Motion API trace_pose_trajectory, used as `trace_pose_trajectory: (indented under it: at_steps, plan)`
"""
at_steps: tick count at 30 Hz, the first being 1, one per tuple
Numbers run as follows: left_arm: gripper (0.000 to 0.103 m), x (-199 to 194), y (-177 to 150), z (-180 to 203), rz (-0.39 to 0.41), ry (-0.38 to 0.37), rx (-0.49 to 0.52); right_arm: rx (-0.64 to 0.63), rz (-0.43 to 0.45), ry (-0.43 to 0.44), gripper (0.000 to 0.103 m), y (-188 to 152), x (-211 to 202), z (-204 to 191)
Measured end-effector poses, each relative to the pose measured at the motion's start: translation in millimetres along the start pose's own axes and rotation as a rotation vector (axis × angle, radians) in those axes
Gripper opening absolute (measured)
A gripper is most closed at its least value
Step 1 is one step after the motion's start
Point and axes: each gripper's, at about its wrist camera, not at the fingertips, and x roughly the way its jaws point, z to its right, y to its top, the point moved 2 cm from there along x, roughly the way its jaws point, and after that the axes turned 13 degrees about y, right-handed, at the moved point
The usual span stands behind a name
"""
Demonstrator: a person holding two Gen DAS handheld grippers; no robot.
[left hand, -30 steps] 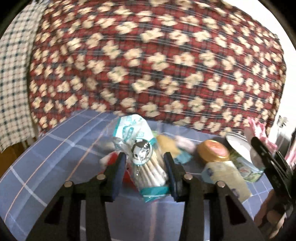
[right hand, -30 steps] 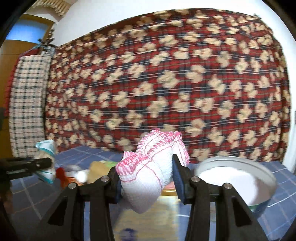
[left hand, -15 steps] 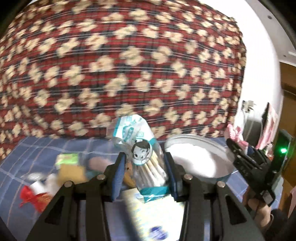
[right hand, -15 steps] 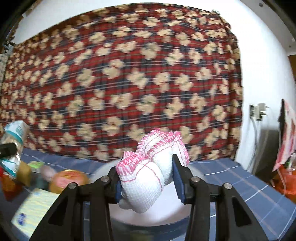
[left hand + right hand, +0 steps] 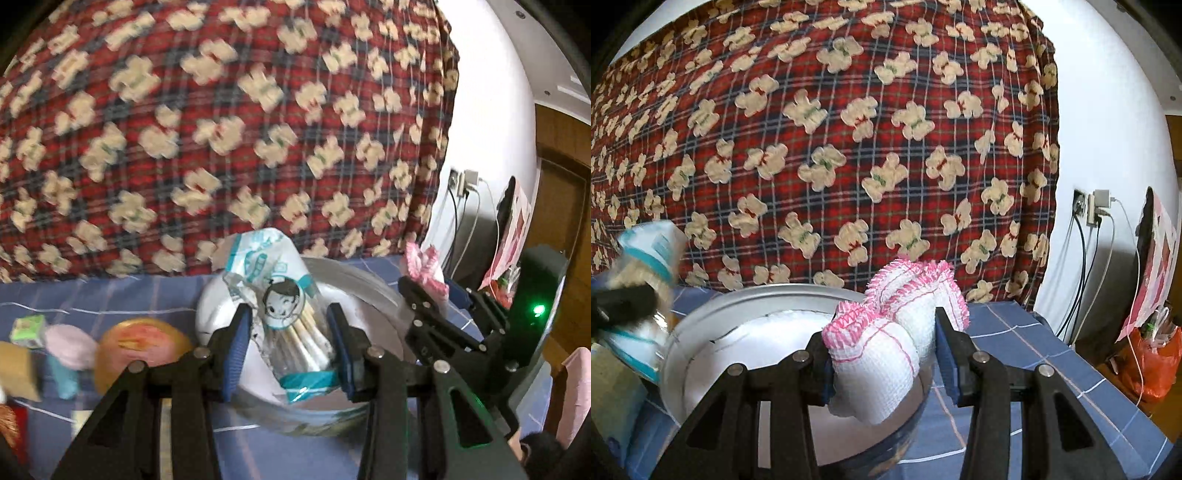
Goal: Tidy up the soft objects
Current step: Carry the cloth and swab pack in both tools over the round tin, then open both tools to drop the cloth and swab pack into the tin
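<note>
Soft, even indoor light fills both views, with the white wall [image 5: 1108, 122] on the right the brightest area and no hard shadows. The left wrist view is smeared by motion blur, worst on the teddy-bear blanket [image 5: 221, 129] and the near-left clutter, while the right wrist view is sharp. Fisheye bending curves everything toward black corners, and a green lamp [image 5: 538, 309] glows at right.

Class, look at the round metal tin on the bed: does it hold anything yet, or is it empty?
Empty as far as shown: the tin shows only a bare pale bottom, while the rolled cloth and swab bag remain clamped in the grippers.
</note>
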Motion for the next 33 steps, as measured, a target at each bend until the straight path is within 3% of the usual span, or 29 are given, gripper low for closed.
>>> trace_pose_trajectory:
  at_steps: [8,15,30,33]
  plan:
    - [0.041,51,-15,38,-0.098,0.022,0.022,0.022,-0.075,0.05,0.047,-8,20,19]
    - [0.041,73,-27,42,-0.161,0.05,0.026,0.056,-0.129,0.109,0.047,-14,30,18]
    - [0.041,82,-31,41,-0.152,0.113,0.055,0.087,-0.18,0.177,0.048,-17,38,15]
    - [0.043,82,-32,40,-0.138,0.126,0.056,0.102,-0.182,0.21,0.054,-17,39,14]
